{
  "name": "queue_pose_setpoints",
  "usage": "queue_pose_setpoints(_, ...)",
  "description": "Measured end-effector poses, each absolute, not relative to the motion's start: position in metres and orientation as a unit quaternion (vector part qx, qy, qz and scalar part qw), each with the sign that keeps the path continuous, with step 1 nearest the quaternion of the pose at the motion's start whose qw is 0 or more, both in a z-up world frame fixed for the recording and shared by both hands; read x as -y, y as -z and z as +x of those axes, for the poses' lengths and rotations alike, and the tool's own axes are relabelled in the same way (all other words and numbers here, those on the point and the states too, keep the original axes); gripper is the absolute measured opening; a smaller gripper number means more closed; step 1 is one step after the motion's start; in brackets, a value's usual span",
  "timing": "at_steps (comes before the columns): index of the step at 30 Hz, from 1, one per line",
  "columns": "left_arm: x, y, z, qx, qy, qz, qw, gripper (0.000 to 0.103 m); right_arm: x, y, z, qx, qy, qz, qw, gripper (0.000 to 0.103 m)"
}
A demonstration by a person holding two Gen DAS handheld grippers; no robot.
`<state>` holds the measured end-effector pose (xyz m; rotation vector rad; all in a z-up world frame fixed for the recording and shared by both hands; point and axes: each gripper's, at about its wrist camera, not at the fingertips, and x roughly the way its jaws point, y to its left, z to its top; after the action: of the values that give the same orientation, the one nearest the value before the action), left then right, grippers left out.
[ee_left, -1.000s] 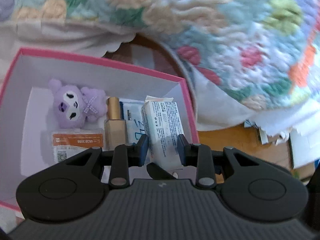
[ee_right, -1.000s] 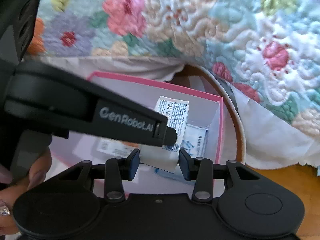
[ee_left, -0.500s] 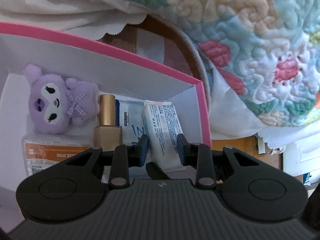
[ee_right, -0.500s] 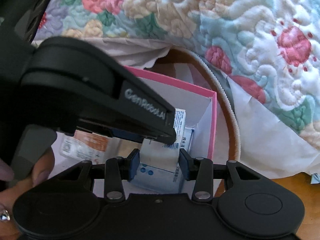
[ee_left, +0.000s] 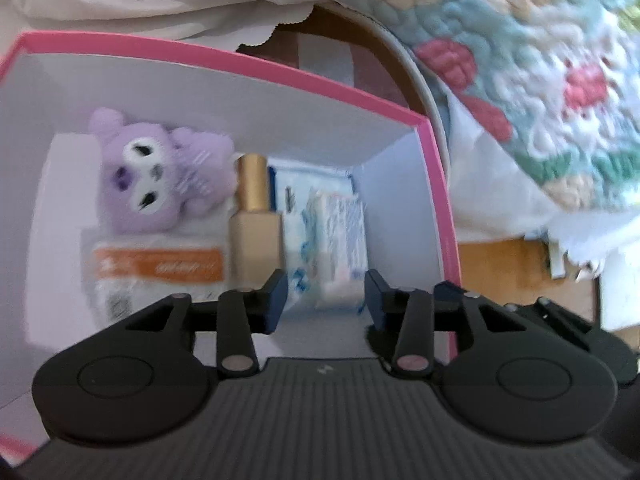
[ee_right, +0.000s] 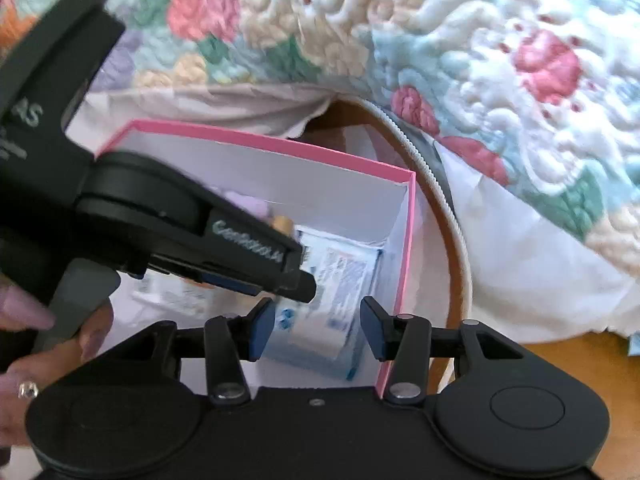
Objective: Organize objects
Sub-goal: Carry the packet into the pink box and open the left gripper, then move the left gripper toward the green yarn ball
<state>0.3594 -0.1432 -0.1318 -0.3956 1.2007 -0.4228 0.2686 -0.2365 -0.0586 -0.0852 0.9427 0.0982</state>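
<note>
A pink-rimmed white box holds a purple plush toy, a gold-capped bottle, an orange-labelled packet and a white printed packet lying at the right wall. My left gripper is open and empty just above the white packet. My right gripper is open and empty over the same packet at the box's right side. The left gripper body crosses the right wrist view and hides much of the box.
A floral quilt lies behind and to the right of the box. A round wooden hoop edge curves by the box's right wall. Wooden table and papers show at the right.
Both grippers let go of the white packet and opened; it now lies in the box by the right wall. Both grippers have drawn back slightly.
</note>
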Motion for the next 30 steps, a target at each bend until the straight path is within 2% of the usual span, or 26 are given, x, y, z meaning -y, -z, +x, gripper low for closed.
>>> queue_pose_setpoints(5,0.126,0.104,0.331,-0.561,0.197,-0.165,0.787,0.044,0.238,0.042,0.237,-0.450,-0.069,0.018,0.890,0.054)
queue_pose_setpoints(19,0.089,0.007,0.243,-0.535,0.224,-0.092,0.810,0.056,0.207,-0.022,0.153,-0.425,-0.096,0.009,0.900,0.065)
queue_pose_setpoints(27,0.090,0.004,0.198,-0.531,0.220,-0.068,0.815,0.059,0.202,-0.027,0.104,-0.429,-0.100,0.003,0.898,0.069)
queue_pose_setpoints(29,0.091,0.007,0.189,-0.532,0.221,-0.070,0.814,0.059,0.202,-0.025,0.095,-0.430,-0.101,0.003,0.897,0.078)
queue_pose_setpoints(30,0.091,0.009,0.185,-0.532,0.221,-0.073,0.814,0.059,0.203,-0.025,0.092,-0.428,-0.099,0.004,0.898,0.079)
